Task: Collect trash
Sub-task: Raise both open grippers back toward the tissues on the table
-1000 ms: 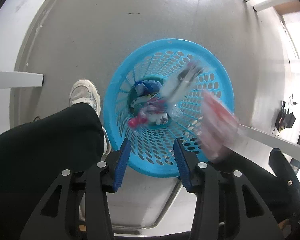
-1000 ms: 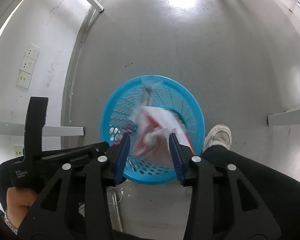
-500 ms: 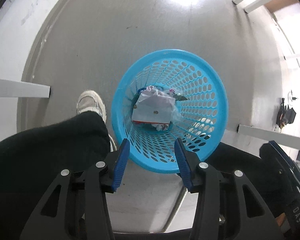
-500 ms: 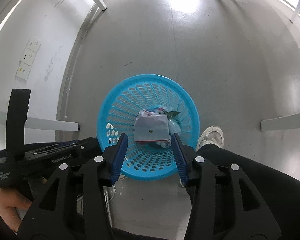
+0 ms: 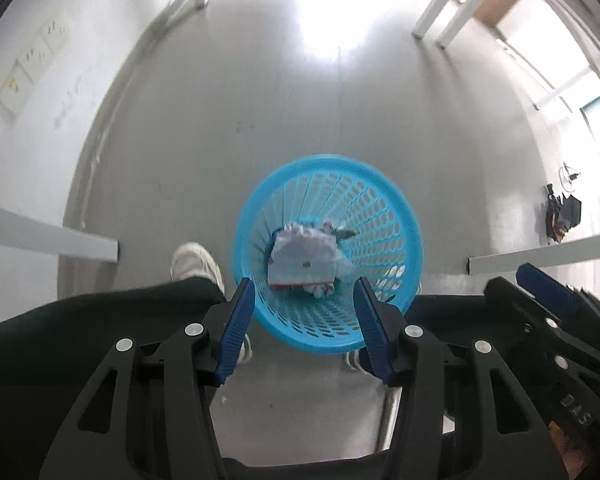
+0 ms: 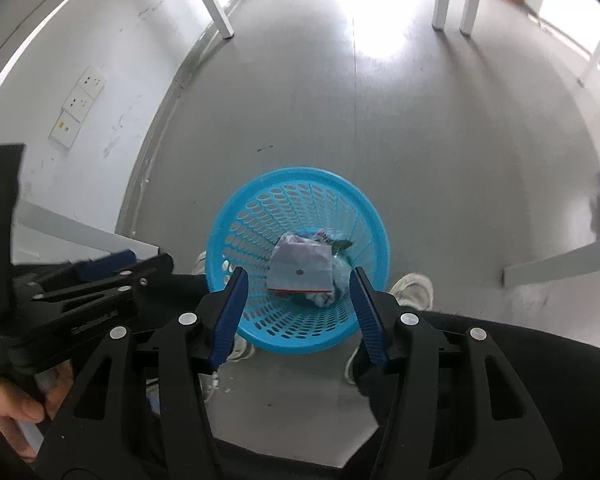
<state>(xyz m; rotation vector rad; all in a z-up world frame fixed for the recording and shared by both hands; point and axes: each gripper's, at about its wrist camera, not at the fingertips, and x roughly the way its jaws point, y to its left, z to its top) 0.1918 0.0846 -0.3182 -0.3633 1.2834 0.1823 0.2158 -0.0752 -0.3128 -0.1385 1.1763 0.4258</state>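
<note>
Blue plastic fills our view: the perforated basket [image 5: 328, 256] stands on the grey floor [image 5: 300, 120] with the trash inside, a flat clear bag [image 5: 302, 266] lying on top of crumpled wrappers [image 6: 324, 298]. Our left gripper [image 5: 306, 330] hangs over its near rim, jaws just widened, nothing between them. Our right gripper [image 6: 298, 312] likewise, jaws spreading and empty. White shoes [image 6: 414, 286] stand near the basket, beside dark trouser legs [image 5: 100, 316].
</note>
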